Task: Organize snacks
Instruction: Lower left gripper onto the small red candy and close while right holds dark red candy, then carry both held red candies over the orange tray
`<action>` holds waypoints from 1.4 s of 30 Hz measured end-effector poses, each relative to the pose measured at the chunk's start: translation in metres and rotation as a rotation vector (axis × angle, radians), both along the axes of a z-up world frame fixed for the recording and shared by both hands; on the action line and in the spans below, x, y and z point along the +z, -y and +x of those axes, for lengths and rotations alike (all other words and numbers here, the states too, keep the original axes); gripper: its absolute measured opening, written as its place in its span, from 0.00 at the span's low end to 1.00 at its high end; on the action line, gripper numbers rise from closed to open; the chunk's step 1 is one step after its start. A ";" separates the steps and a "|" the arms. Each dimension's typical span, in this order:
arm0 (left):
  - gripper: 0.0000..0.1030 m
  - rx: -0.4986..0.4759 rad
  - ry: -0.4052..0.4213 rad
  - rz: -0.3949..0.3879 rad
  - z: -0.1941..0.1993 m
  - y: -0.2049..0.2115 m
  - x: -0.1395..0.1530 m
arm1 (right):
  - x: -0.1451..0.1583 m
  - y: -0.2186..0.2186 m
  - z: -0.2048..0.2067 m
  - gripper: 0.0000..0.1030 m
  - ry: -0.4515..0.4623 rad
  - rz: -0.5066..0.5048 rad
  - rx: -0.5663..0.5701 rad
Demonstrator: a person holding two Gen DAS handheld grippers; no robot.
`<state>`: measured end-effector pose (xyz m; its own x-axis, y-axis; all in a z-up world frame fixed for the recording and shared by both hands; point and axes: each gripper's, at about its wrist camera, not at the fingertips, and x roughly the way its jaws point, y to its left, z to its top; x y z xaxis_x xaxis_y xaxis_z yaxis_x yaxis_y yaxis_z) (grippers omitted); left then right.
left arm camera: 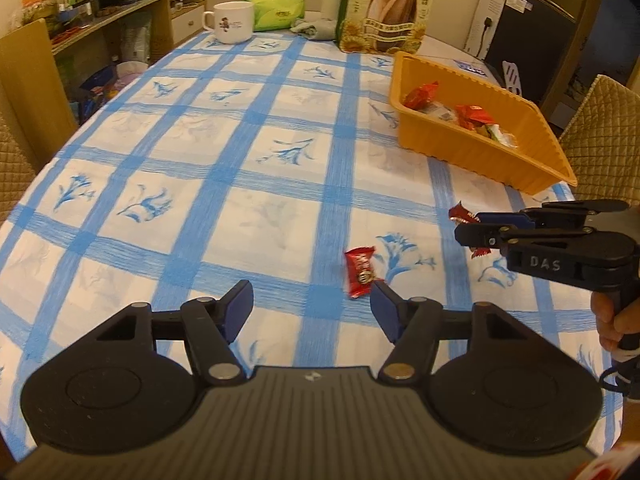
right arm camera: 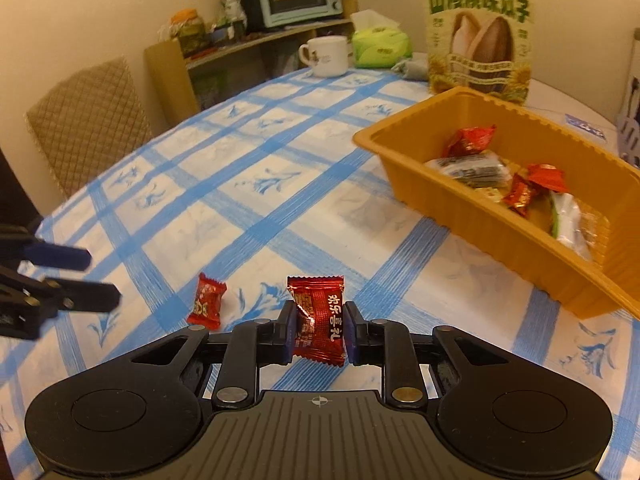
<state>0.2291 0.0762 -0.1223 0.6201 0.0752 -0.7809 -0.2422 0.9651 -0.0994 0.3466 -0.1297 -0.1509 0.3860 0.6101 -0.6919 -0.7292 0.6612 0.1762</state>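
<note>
Clamped in the right tool [right arm camera: 319, 330], one red candy [right arm camera: 318, 320] awaits the orange tray [right arm camera: 500, 240]; another candy [left arm camera: 361, 272] lies on the table [left arm camera: 240, 160] before the released left tool [left arm camera: 312, 312].

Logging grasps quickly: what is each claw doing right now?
Left claw: open, empty, beside a red candy lying on the tablecloth.
Right claw: shut on a red candy packet.
</note>
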 end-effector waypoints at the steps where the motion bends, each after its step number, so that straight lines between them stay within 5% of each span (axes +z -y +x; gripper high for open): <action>1: 0.59 -0.010 0.002 -0.004 0.004 0.003 -0.002 | 0.003 0.005 0.000 0.24 -0.003 0.011 -0.015; 25: 0.16 -0.097 -0.067 0.003 0.065 0.027 -0.043 | 0.026 0.086 -0.009 0.24 -0.046 0.088 -0.215; 42: 0.14 -0.129 -0.032 0.016 0.072 0.031 -0.024 | 0.031 0.093 -0.001 0.24 -0.034 0.098 -0.225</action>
